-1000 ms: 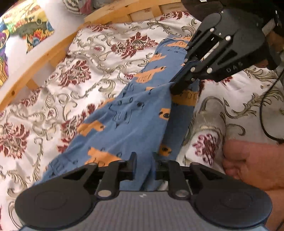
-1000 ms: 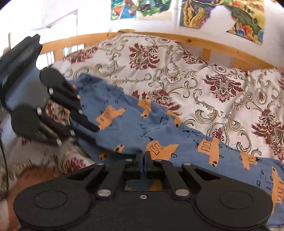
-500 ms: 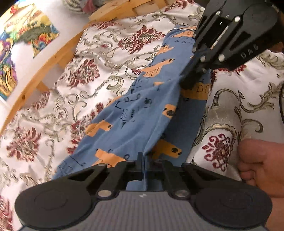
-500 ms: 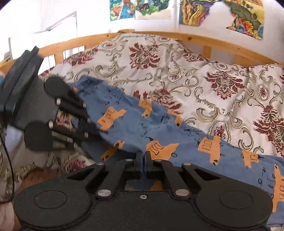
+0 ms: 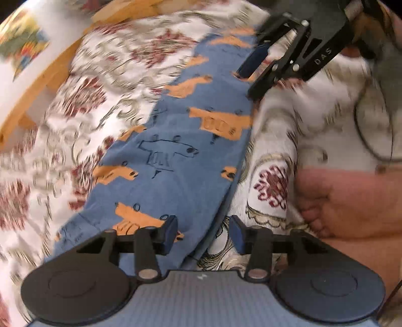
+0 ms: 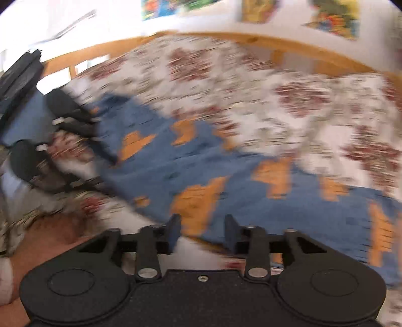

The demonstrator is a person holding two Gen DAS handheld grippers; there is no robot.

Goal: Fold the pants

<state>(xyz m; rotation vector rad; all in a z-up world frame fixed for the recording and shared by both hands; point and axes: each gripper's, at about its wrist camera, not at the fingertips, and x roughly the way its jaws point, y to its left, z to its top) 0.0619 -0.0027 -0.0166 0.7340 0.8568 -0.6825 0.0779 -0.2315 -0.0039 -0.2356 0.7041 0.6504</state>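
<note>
Blue pants (image 5: pixel 176 156) printed with orange trucks lie flat in a long strip on the floral bedspread (image 5: pixel 105 75). My left gripper (image 5: pixel 204 231) stands open over the pants' near edge, fabric below its fingers and none held. In the same view the right gripper (image 5: pixel 247 81) hangs open above the pants' far right edge. The right wrist view is motion-blurred: the right gripper (image 6: pixel 202 231) is open just above the pants (image 6: pixel 226 191), and the left gripper (image 6: pixel 100 166) shows at the left end of the cloth.
A wooden bed frame (image 6: pixel 251 40) runs along the far side, with colourful posters (image 6: pixel 331 12) on the white wall behind. A person's bare foot (image 5: pixel 351 201) rests on the bedspread to the right of the pants. A black cable (image 5: pixel 371 140) loops near it.
Both grippers, shut on the pants half a second ago, have opened and let the cloth go. The pants now lie flat on the bedspread. Both cameras are moving, blurring the views.
</note>
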